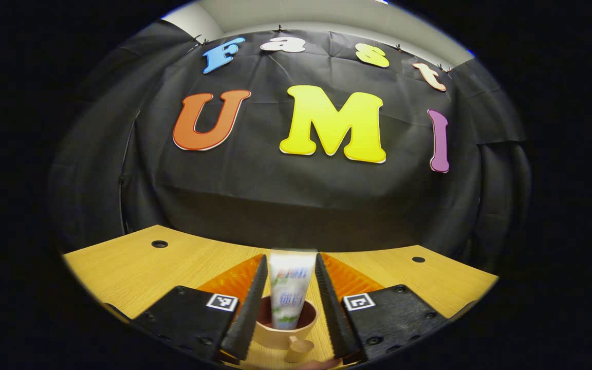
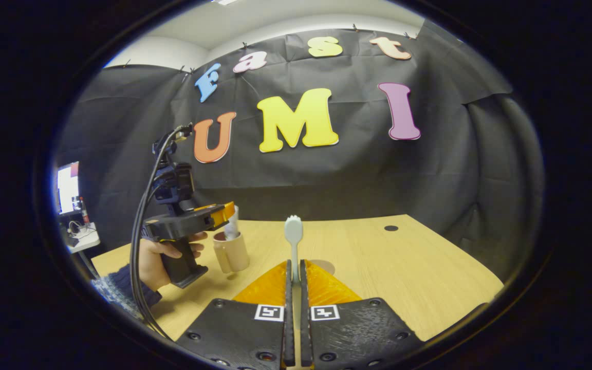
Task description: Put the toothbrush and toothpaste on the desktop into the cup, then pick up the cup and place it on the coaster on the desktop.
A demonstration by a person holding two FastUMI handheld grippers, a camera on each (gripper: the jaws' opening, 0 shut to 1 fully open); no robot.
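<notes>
A white toothpaste tube (image 1: 288,293) stands upright in the beige cup (image 1: 267,336), between the fingers of my left gripper (image 1: 291,257). Its jaws stand a little wider than the tube, which is blurred. In the right gripper view the left gripper (image 2: 222,209), held by a hand (image 2: 154,259), hovers over the cup (image 2: 230,253) with the tube (image 2: 232,226) sticking out. My right gripper (image 2: 294,263) is shut on the handle of a pale toothbrush (image 2: 293,231), head pointing up. A round brown coaster (image 2: 327,266) lies on the desktop just beyond its fingers.
The wooden desktop (image 2: 404,267) has a cable hole (image 2: 391,227) at the far right and another hole (image 1: 159,243) at the far left. Black cables (image 2: 144,205) hang from the left gripper. A side table with a screen (image 2: 67,187) stands off to the left.
</notes>
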